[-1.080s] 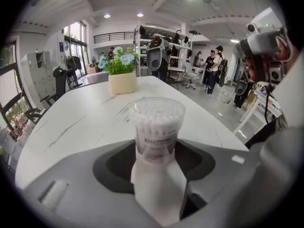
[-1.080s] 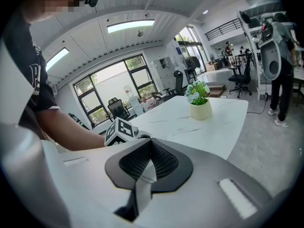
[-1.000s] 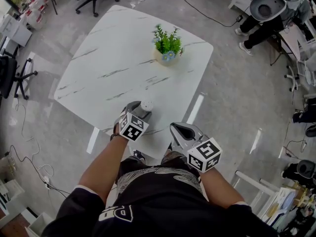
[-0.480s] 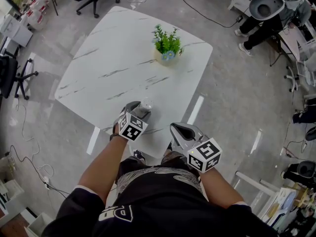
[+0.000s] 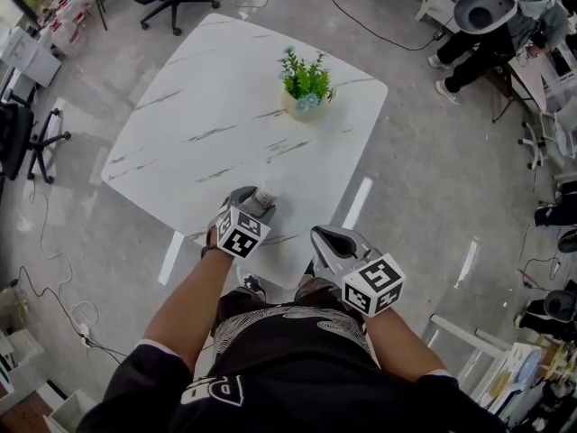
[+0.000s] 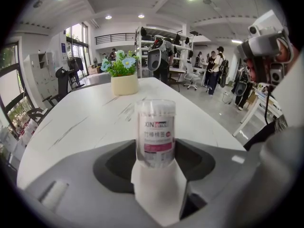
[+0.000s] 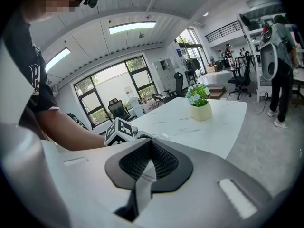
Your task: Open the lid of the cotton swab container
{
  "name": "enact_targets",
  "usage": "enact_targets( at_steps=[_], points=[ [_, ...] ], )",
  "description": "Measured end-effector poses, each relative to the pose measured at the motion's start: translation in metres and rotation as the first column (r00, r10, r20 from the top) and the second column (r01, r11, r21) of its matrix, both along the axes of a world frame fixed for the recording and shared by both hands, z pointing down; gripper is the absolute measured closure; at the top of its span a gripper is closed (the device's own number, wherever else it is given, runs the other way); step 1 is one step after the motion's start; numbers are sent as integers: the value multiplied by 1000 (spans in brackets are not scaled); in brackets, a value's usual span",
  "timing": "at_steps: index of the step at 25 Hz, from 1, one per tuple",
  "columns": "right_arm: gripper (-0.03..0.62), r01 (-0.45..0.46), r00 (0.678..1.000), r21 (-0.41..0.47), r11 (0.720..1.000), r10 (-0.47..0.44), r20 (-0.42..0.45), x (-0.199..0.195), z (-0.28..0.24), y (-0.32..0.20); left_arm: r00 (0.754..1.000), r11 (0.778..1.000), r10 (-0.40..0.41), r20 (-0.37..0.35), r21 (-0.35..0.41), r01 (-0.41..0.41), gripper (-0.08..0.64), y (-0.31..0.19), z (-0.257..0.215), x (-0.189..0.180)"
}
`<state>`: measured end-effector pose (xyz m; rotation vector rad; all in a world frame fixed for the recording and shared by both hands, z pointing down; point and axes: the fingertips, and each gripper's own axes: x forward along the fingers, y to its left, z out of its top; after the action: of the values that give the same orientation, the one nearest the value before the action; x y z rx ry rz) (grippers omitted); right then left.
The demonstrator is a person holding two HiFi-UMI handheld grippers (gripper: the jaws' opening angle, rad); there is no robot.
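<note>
Clear lid (image 6: 155, 105) sits on the cotton swab container (image 6: 155, 136); your left gripper (image 6: 156, 164) clamps its base, right gripper (image 7: 148, 167) closed, empty.

A white veined table (image 5: 198, 124) bearing a potted plant (image 5: 305, 84) near its far edge stands on glossy grey floor (image 5: 424, 152).

Left hand-held gripper (image 6: 155, 167) clamped, right (image 7: 149, 151) closed
</note>
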<state>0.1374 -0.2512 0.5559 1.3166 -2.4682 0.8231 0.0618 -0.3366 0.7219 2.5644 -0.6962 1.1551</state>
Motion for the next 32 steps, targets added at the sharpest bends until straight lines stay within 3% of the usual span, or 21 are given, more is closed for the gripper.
enact_targets(
  at_steps=[9,18,32],
  points=[
    [592,-15,1000,23,1000,16,-8,4,-9,3,999,1000,-9,-38,9,9,258,2,-12,4],
    [592,-25,999,84,996,27,-27,10,-34,-3,989,997,-25,-142,70,35,258,-2,-61,3],
    [592,36,999,229,973,-30,-28,-16,-101,-5,935,972,-70,-346,187,142,258,-3,-156,-29]
  ],
)
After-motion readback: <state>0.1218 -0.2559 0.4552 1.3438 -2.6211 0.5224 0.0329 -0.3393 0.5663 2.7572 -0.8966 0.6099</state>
